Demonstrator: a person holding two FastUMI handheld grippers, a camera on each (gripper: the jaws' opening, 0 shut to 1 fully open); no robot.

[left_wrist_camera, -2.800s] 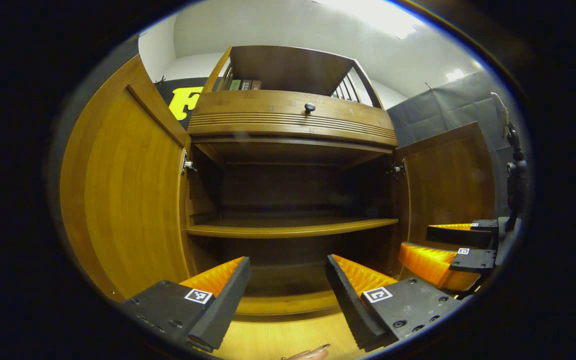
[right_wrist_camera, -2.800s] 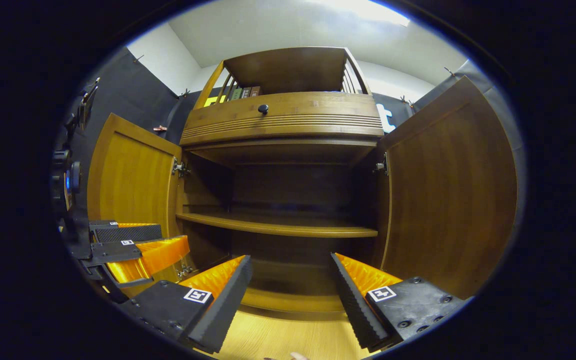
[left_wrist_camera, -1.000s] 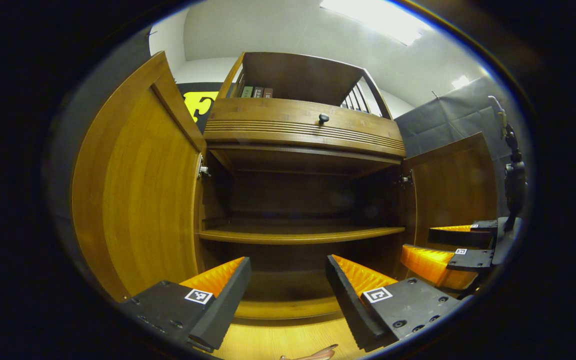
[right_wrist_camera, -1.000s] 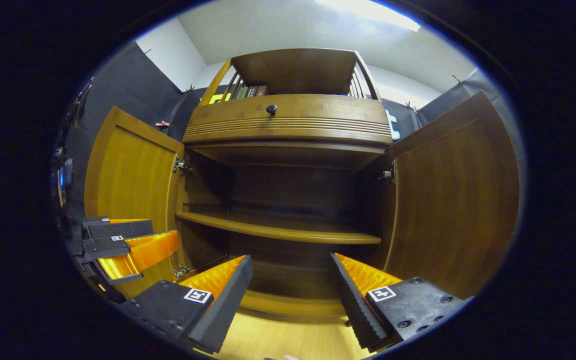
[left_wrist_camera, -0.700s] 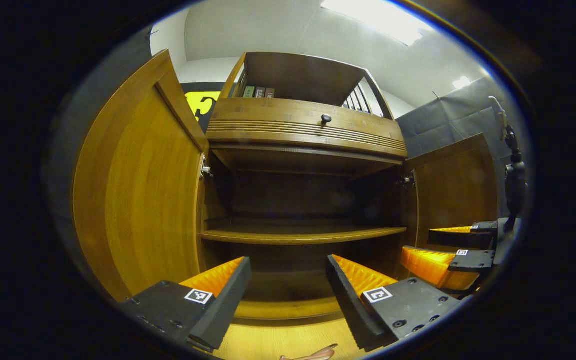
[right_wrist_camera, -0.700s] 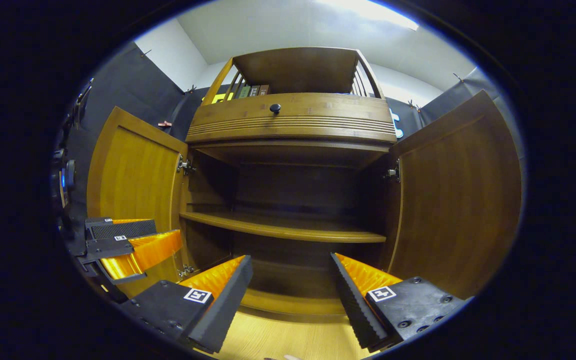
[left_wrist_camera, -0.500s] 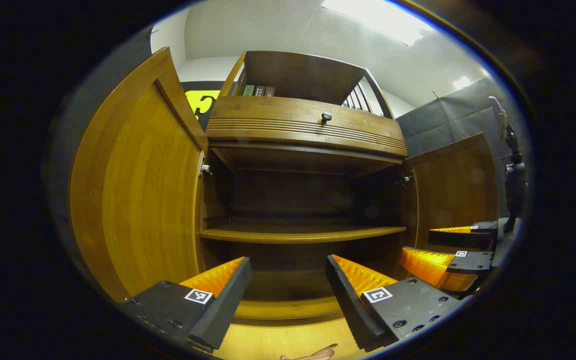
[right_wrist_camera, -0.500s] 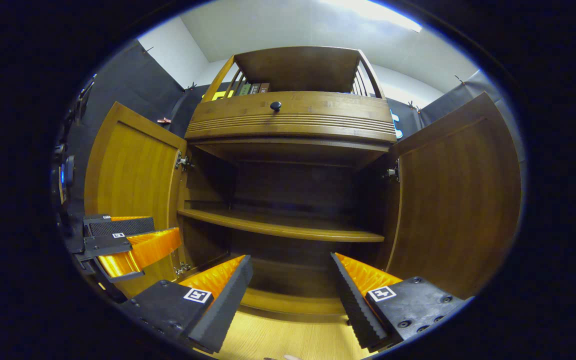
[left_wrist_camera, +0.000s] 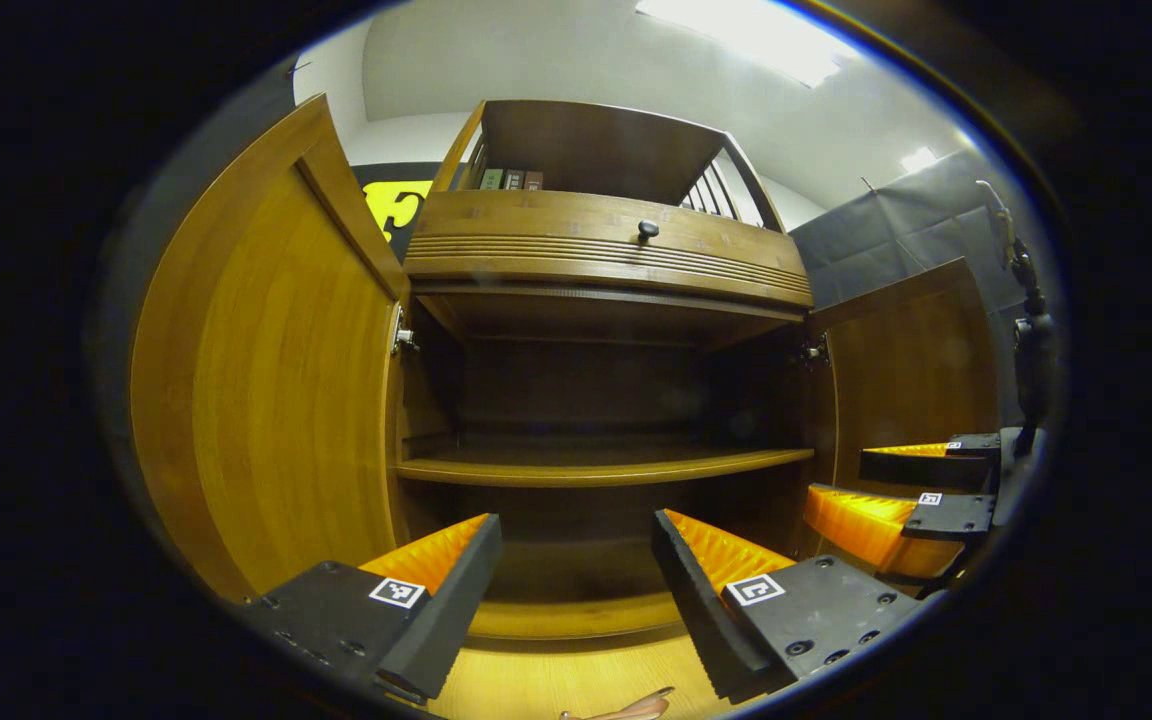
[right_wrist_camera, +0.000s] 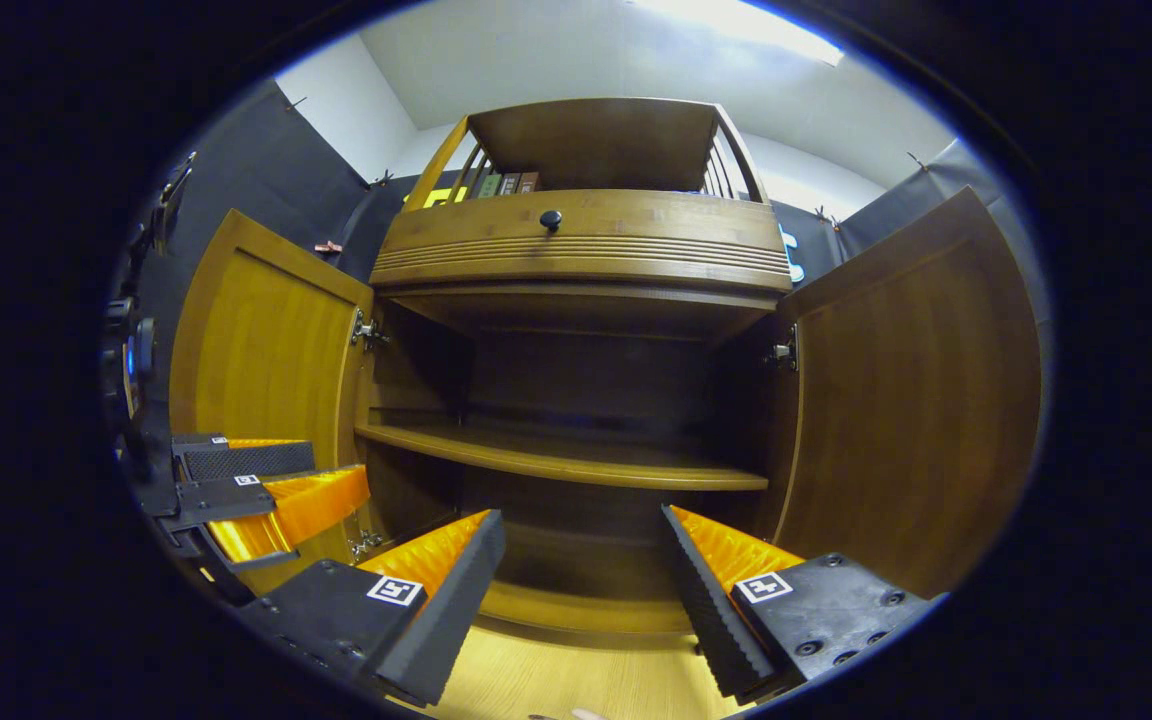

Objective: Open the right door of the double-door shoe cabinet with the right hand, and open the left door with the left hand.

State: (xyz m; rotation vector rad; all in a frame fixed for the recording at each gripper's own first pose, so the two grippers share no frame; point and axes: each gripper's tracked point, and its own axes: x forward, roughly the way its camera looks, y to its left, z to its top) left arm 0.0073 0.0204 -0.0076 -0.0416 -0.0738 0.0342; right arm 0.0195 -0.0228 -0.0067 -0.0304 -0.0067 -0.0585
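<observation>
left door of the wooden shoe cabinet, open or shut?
Open. The left wooden door is swung wide off its hinge, baring the dark interior and middle shelf. Neither gripper touches it.

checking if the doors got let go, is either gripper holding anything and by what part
Nothing is held. The left gripper and right gripper both have open jaws, clear of the swung-open left door and right door.

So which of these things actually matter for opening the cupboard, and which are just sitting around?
Part of the job:
- wooden left door, swung open
- wooden right door, swung open
- left gripper, open, holding nothing
- right gripper, open, holding nothing

Just there:
- bare wooden shelf inside
- drawer with a round dark knob
- row of books on top
</observation>
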